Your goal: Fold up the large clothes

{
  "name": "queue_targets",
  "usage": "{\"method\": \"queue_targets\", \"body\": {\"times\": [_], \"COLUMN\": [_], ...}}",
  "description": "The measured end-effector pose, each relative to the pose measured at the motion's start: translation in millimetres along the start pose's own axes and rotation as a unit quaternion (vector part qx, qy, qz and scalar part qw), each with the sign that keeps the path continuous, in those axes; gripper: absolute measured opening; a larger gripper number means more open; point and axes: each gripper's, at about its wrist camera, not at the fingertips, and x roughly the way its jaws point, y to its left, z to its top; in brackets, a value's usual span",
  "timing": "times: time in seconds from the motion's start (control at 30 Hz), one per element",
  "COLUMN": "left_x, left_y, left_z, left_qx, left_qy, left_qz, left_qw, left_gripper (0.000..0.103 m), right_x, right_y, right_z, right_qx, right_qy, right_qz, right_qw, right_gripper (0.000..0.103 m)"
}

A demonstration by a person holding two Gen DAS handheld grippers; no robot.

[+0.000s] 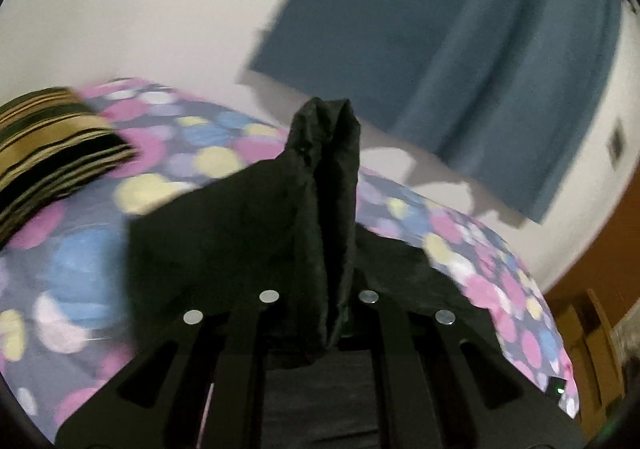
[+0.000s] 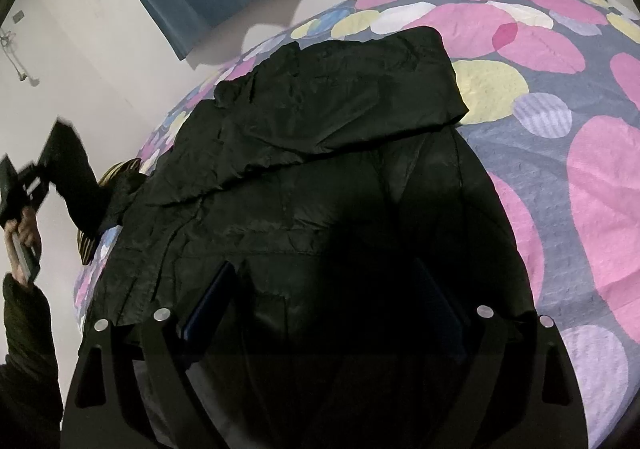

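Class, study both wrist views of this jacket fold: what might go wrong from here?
1. The left gripper pinches only a narrow bunch of the sleeve, lifted off the bed; it may slip out.
2. The right gripper hangs open over the jacket, pinning nothing, so pulling the sleeve may drag the body.
3. The other sleeve, folded across, may shift.
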Motion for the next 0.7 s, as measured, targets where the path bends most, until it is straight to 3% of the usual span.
{"method": "queue_targets", "body": {"times": [0.2, 0.4, 0.7], "left_x": [54, 104, 180], "left_y": [-88, -161, -215], "left_z": [-18, -62, -139], "left_qx": [0.043, 0.088, 0.137], "left_qy": [0.043, 0.09, 0.169], "left_qz": [-0.057, -0.089, -0.065], "left_qw": [0.9965, 0.9881, 0.9738], "left_gripper": [0.007, 0.007, 0.007], "right_x": [-1, -1, -1], "right_y": [0, 0, -1], "right_z": [0, 0, 0], "right_qx": [-0.001, 0.003, 0.005], "right_qy": [-0.001, -0.001, -0.002], "right_qz": [0.0, 0.004, 0.007], "right_qw": [1.0, 1.0, 1.0], "right_gripper": [0.089, 0.089, 0.089]}}
